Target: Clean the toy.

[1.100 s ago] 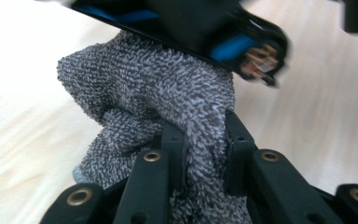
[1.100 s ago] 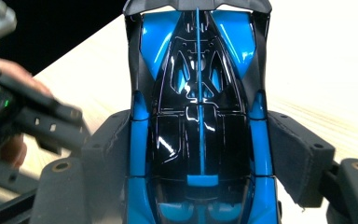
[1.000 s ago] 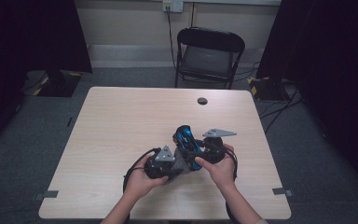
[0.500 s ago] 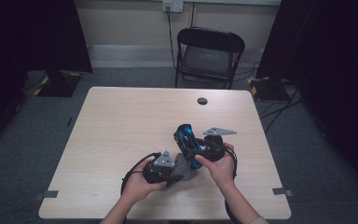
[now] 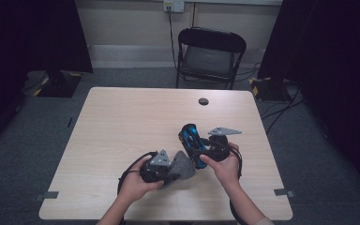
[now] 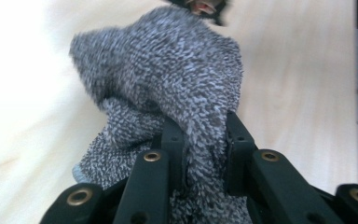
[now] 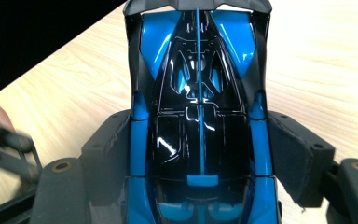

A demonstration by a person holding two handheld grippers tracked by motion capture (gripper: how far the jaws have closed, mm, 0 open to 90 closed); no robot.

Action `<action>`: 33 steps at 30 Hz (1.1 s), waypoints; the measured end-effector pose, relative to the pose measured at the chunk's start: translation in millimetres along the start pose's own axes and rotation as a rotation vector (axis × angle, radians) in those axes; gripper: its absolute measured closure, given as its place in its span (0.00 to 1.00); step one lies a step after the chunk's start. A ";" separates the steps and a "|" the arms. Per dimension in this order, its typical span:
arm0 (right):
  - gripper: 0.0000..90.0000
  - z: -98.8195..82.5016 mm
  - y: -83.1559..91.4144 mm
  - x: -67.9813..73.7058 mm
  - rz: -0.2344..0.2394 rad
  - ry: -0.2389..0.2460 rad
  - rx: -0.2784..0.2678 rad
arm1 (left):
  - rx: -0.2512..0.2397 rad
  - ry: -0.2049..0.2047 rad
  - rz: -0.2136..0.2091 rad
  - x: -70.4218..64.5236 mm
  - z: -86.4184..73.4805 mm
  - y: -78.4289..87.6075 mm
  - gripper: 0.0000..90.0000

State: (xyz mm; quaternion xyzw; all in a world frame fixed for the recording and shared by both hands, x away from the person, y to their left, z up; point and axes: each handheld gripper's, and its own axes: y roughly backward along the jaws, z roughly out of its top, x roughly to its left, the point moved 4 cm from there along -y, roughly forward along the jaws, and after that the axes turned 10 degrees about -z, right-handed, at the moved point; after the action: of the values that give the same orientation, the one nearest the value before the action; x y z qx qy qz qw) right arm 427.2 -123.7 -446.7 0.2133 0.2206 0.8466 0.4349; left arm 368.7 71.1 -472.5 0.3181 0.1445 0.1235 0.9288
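Note:
A blue and black toy car (image 5: pixel 190 139) (image 7: pixel 198 70) is held above the table (image 5: pixel 122 122), nose toward the far side, with my right gripper (image 5: pixel 201 152) (image 7: pixel 200 140) shut on its body; the pads press both flanks. My left gripper (image 5: pixel 168 169) (image 6: pixel 200 135) is shut on a grey knitted cloth (image 5: pixel 183 164) (image 6: pixel 168 70), which bunches out past the jaws. In the high view the cloth sits just left of the car's near end, close to it; whether they touch I cannot tell. A hand (image 5: pixel 133 185) holds each gripper near the table's front edge.
A small black round disc (image 5: pixel 203 101) lies on the table toward its far side. A black folding chair (image 5: pixel 208 51) stands behind the table. Cables trail on the floor at the right, and dark curtains flank both sides.
The left gripper with the cloth has slid slightly left and nearer to the front edge. The car has barely shifted in the right gripper.

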 end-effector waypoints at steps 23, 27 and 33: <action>0.31 -25.2 14.4 -51.7 -0.113 -0.040 0.044 | -0.022 0.121 0.214 54.6 -20.6 51.9 0.83; 0.31 -30.4 14.5 -60.9 -0.132 -0.051 0.060 | -0.016 0.131 0.234 59.2 -22.2 54.7 0.83; 0.31 -37.2 14.9 -73.0 -0.166 -0.063 0.072 | -0.017 0.161 0.258 67.5 -27.7 58.7 0.83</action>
State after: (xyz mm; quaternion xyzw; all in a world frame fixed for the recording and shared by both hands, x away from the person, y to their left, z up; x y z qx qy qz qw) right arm 435.8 -199.1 -481.0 0.2364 0.2541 0.7920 0.5023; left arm 413.6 153.3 -469.5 0.3153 0.1754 0.2679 0.8934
